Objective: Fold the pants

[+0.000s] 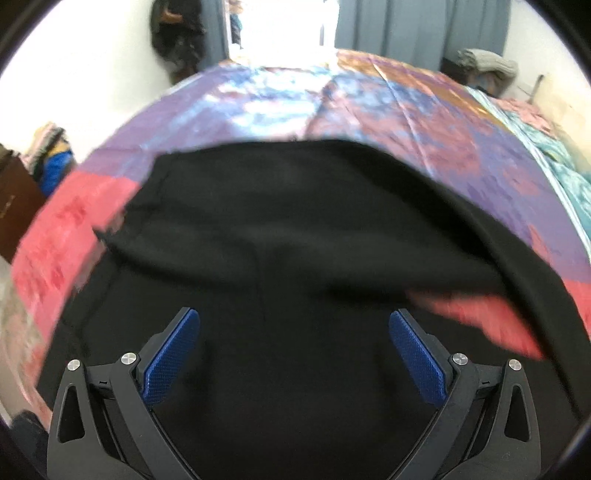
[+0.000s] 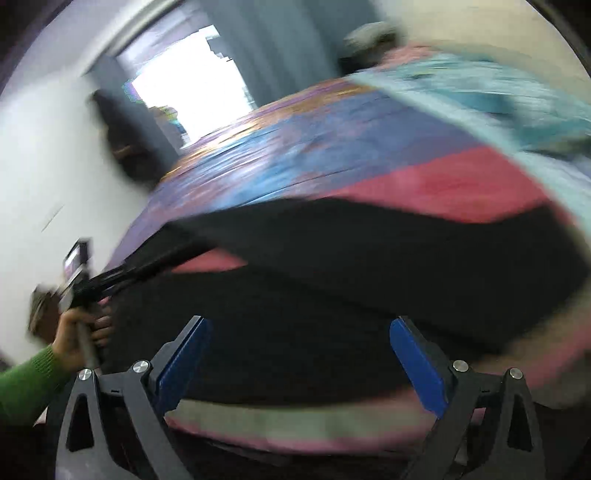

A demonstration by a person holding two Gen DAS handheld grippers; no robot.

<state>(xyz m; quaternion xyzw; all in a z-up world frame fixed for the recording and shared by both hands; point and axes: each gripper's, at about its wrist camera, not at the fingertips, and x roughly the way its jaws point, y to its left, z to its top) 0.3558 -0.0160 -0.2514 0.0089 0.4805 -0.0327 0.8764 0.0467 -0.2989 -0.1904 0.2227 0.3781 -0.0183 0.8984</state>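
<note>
Black pants (image 1: 288,229) lie spread on a patchwork bedspread (image 1: 280,107), with one part folded over another. My left gripper (image 1: 294,321) is open just above the near part of the pants, its blue pads (image 1: 171,354) wide apart and empty. In the right wrist view the pants (image 2: 369,258) stretch across the bed near its front edge. My right gripper (image 2: 299,328) is open and empty above them. The left gripper (image 2: 110,280) shows at the left of that view, held by a hand in a green sleeve, close to the pants' left end. The view is blurred.
A teal blanket (image 2: 517,99) lies bunched at the bed's right side. A grey bundle (image 1: 487,64) sits at the far right corner. A dark wooden cabinet (image 1: 14,206) with clothes stands left of the bed. Grey curtains (image 1: 417,26) and a bright doorway are behind.
</note>
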